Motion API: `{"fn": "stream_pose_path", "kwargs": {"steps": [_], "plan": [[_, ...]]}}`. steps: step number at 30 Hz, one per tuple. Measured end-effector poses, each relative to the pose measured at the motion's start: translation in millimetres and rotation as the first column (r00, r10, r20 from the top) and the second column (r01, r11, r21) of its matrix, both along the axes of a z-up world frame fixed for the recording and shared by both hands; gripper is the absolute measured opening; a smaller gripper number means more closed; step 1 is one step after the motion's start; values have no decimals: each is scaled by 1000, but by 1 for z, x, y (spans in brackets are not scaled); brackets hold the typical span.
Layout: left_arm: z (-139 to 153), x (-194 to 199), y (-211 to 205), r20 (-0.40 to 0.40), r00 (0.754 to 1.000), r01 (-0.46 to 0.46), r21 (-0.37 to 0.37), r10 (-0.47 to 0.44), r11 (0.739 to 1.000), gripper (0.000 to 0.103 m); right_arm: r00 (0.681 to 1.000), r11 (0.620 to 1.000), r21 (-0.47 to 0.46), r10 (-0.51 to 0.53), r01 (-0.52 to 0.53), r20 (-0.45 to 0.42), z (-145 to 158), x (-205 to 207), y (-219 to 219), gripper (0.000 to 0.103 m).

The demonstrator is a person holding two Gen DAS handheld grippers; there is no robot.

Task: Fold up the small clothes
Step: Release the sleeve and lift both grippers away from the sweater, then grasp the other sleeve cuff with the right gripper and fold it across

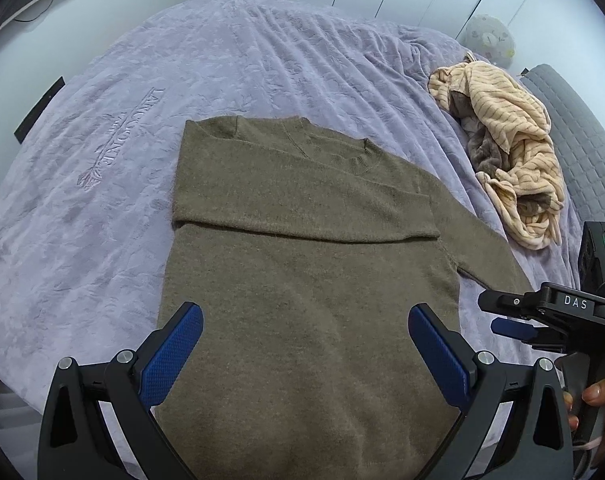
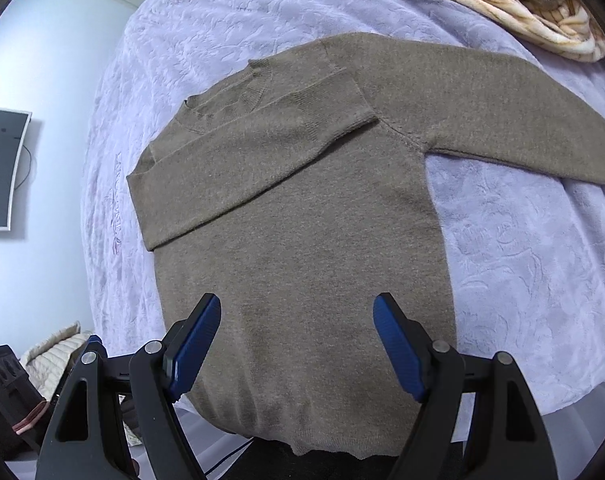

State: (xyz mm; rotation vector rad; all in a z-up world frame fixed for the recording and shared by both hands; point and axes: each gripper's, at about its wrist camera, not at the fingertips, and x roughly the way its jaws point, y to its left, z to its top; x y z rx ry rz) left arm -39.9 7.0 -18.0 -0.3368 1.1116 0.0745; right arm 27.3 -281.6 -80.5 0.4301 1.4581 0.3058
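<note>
A brown knitted sweater (image 1: 302, 280) lies flat on a bed covered by a lilac embossed blanket (image 1: 102, 220). Its collar points to the top of both frames and its hem to the bottom, so the long axis of the body runs straight away from both claws.

In the left wrist view the left claw (image 1: 305, 346) fills the lower edge, its blue pads spread wide with nothing between them, hovering over the lower body of the sweater. One sleeve is already folded across the chest as a horizontal band. The other sleeve (image 2: 482, 112) is not yet folded — in the right wrist view it stretches out flat toward the upper right of the frame, its long axis running sideways off the shoulder.

The right claw (image 2: 296, 346) sits at the bottom centre of its own view, also wide apart and empty, above the hem area. In the left wrist view the same claw shows at the lower right edge, held by a hand (image 1: 598, 400), on the side where the loose sleeve lies. So the right hand appears the nearer one to that sleeve, which lies up and to the right of its claw.

A crumpled striped cream garment (image 1: 510, 152) waits on the bed at the upper right — well apart from the sweater.
</note>
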Motion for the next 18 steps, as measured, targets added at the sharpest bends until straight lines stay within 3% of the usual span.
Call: {"fn": "stream_pose_path", "kwargs": {"steps": [18], "plan": [[-34, 46, -53, -151, 983, 119, 102, -103, 988, 103, 971, 961, 136, -236, 240, -47, -60, 6, -101, 81]]}}
